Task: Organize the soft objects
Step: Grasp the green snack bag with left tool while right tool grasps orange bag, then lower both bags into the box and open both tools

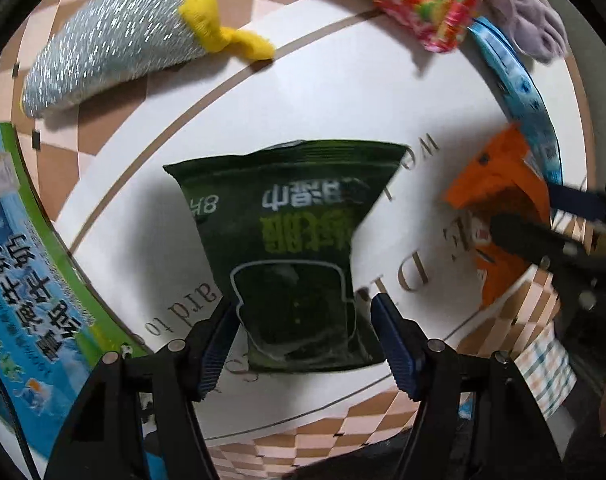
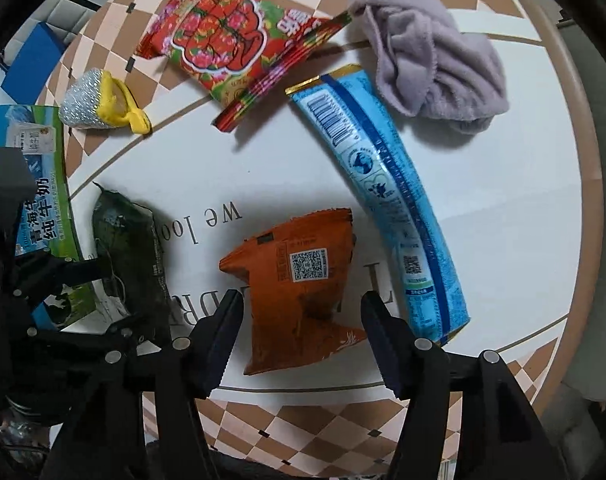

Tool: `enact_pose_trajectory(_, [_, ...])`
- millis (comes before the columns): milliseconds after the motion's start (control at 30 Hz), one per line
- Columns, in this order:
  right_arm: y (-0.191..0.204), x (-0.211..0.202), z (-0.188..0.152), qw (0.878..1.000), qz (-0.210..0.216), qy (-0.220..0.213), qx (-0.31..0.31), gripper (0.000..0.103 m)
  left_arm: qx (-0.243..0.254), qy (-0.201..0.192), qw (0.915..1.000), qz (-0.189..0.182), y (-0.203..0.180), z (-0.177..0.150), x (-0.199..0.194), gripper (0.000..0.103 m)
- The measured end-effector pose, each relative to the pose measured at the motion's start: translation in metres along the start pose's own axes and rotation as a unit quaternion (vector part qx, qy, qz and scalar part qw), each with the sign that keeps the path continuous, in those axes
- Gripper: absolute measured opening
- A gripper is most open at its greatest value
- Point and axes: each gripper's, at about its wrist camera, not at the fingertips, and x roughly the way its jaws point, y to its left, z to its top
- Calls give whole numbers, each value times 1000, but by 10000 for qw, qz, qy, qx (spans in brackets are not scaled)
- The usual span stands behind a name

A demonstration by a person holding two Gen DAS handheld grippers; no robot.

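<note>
Careful: both packets are puffed and slick, so if you close near a sealed edge the film may slip out or the bag may skid across the white mat. Your left claw stands wide open around the near end of the dark green packet, which lies at the mat's centre; I can't tell whether its pads touch it. Your right claw is equally wide, straddling the orange packet just right of the green one, gripping nothing.

Both wrist views angled down, close over shared white mat, edges blurred
</note>
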Motion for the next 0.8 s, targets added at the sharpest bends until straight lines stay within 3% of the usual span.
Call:
enact_pose_trajectory(100, [-3, 11, -5, 9999, -102, 53, 15, 64, -302, -86, 9994, -171, 6, -13, 8, 64])
enact_pose_trajectory(200, [6, 25, -7, 9998, -136, 118, 67, 63, -468, -239, 9986, -66, 18, -21, 4, 41])
enact_pose_trajectory(267, [11, 28, -14, 9995, -262, 66, 159, 41, -555, -396, 9977, -54, 21, -30, 1, 37])
enact_pose_trajectory(367, [19, 23, -23, 9991, -369, -78, 173, 38, -626, -726, 9954, 51, 19, -49, -14, 36])
enact_pose_trajectory(500, [23, -12, -46, 9987, -139, -400, 292, 37, -779, -1189, 9898, -104, 25, -80, -45, 36])
enact_pose_trajectory(567, [30, -38, -57, 9978, 17, -607, 254, 37, -867, -1472, 9850, -243, 36, -113, -62, 36])
enact_pose_trajectory(800, [101, -133, -81, 9900, 475, -1268, -396, 37, -1183, -2289, 9660, -209, 81, -178, -147, 36])
